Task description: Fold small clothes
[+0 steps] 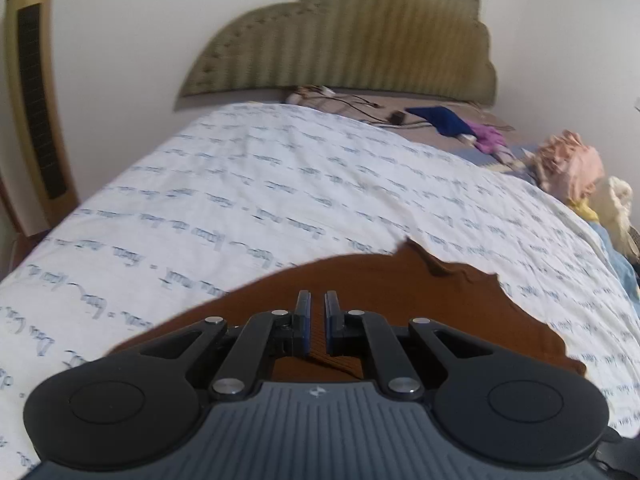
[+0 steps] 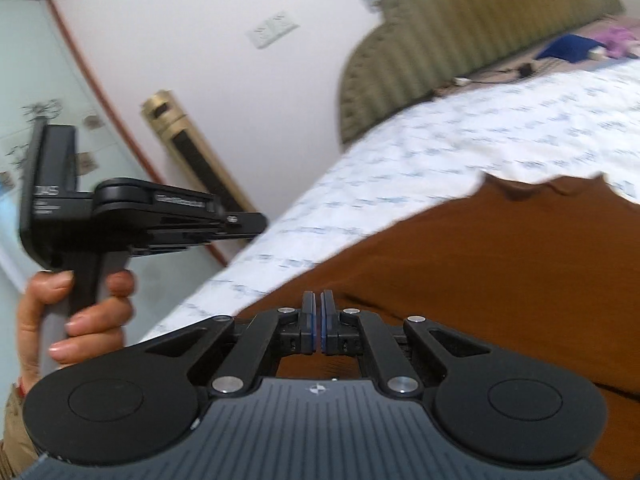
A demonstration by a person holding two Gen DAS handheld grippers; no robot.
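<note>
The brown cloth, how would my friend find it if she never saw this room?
Look at the big bed with the white cover printed in rows of blue writing. Near its front edge, right under both sets of black fingers, lies the brown cloth. It is the only rusty-brown thing there, plain and flat, far from the blue, purple and pink clothes piled near the headboard.

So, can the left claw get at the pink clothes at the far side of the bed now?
Probably not yet. The left claw is shut on the brown garment, and the pink clothes lie far across the white sheet, though nothing blocks the way.
</note>
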